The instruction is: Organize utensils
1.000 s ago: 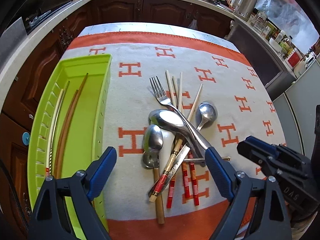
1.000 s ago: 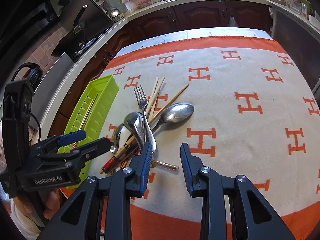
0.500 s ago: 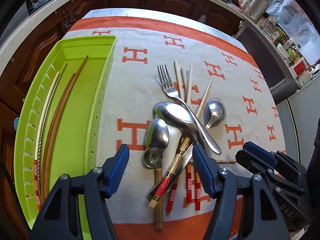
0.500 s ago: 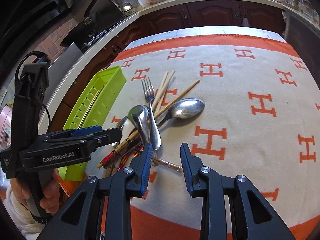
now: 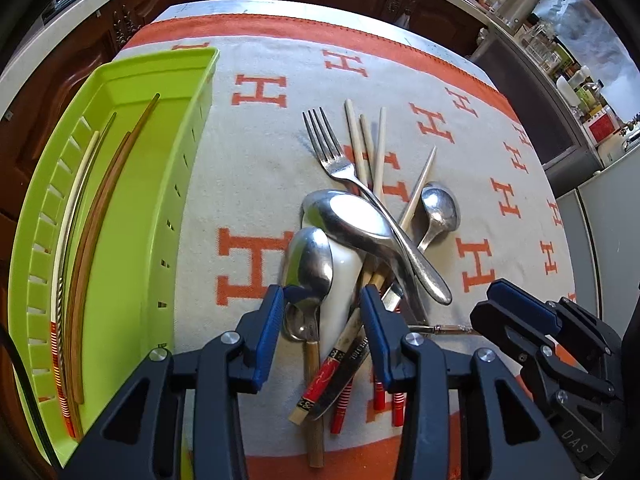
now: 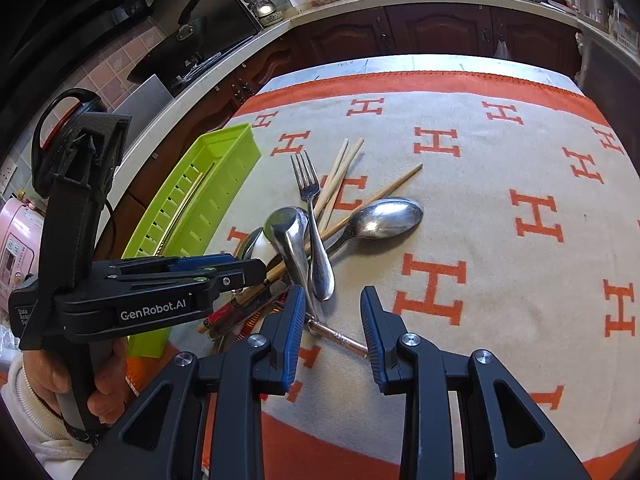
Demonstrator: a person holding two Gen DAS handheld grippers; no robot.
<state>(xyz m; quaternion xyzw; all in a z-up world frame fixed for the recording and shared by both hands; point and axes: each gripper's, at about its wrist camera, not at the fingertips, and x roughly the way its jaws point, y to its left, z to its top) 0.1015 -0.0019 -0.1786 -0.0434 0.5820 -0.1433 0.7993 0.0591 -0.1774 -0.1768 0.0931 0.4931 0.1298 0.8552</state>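
- Kitchen with dark wood cabinets, desk [image 5: 280,28] under a cream blanket [image 5: 256,152] with orange H's and an orange border.
- Green tray [image 5: 120,92] along the left edge, already holding a few chopsticks [image 5: 100,216]; lots of free floor inside.
- Pile of utensils [image 5: 360,240] near the front edge, middle: fork, three or four spoons, plain and red-striped chopsticks, all crossed over each other.
- Left tool [image 5: 320,328] lower and nearer the pile than a second back, jaws just been closing, now straddling the handle end of the small spoon [image 5: 312,264] and the white spoon beside it. Pads look just shy of pinching, so not gripping yet.
- Probably means the next pick is starting, headed for the tray.
- Right tool [image 6: 332,320] hanging partly open over the thin metal handle [image 6: 340,338] at the pile's right, holding nothing.
- Right half and far edge of the blanket wide open; tight spot is between the two tools.
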